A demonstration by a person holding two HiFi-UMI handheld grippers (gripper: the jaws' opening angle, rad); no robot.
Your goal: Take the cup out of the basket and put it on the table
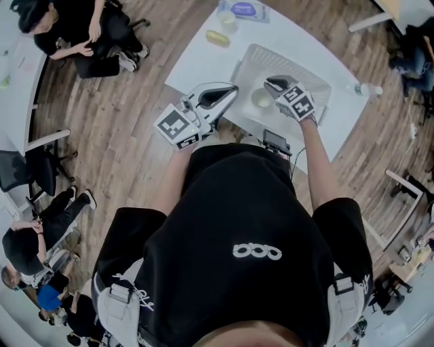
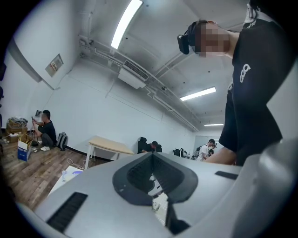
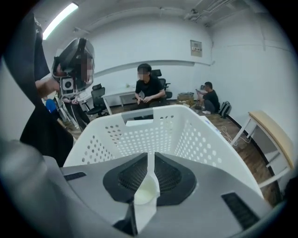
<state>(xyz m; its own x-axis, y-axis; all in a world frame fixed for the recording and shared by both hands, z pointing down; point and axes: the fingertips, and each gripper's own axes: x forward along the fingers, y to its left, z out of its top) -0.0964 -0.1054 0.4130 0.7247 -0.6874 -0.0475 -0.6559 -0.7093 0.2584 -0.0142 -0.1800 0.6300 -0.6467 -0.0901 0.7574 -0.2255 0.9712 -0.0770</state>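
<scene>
Two grippers are in view, and neither holds anything. The right gripper (image 3: 150,155) has its jaws a narrow slit apart. The cup (image 3: 145,191) shows through the lower part of that slit, beyond the jaws and clear of both pads. In the head view the right gripper (image 1: 277,83) sits over the inside of the basket (image 1: 306,73), with the cup (image 1: 261,99) just below and left of its tips, near but not touching.

The cup stands upright in the basket's lower left corner as framed, close to the near wall. It is small, round and pale cream, with its open mouth facing up.

The left gripper (image 2: 151,156) has its jaws closed together with nothing between them. In the head view the left gripper (image 1: 227,89) lies left of the basket at the near edge of the table (image 1: 203,57), apart from the cup.

The basket is white with perforated walls (image 3: 139,135) that rise on every side of the cup. The near wall stands between the cup and the person.

On the table's upper part lie a yellow item (image 1: 218,37) and a pouch with a purple patch (image 1: 243,9), both well apart from the basket. A clear bottle (image 1: 366,89) lies at the table's right edge.
</scene>
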